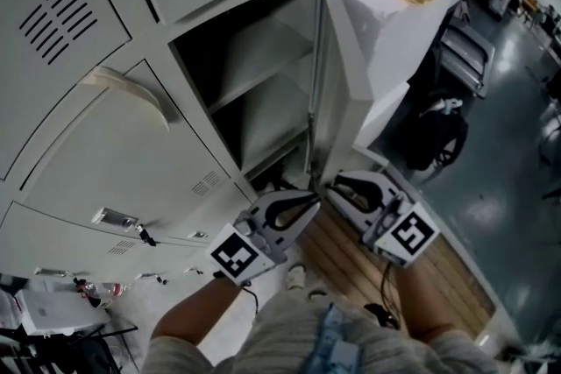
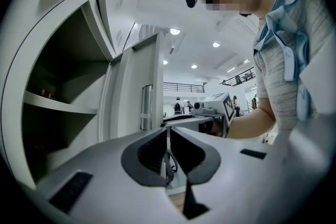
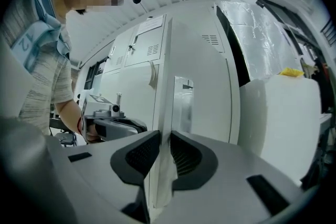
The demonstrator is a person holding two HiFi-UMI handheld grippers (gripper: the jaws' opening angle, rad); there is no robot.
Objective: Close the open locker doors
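One locker door (image 1: 337,74) stands open, seen edge-on beside the dark compartment with its shelf (image 1: 254,83). Both grippers meet at the door's lower edge. My left gripper (image 1: 314,199) comes from the compartment side, and its jaws are pressed together on the thin door edge (image 2: 160,86), below the handle (image 2: 146,107). My right gripper (image 1: 331,185) comes from the outer side. In the right gripper view the door edge (image 3: 164,102) runs straight down between its jaws (image 3: 164,139), which are shut on it. Each gripper view also shows the other gripper across the door.
Closed locker doors (image 1: 114,153) fill the left, one with a curved handle. A white cabinet (image 1: 403,13) stands right of the open door, with a black backpack (image 1: 434,136) on the floor beside it. Wooden boards (image 1: 351,258) lie underfoot.
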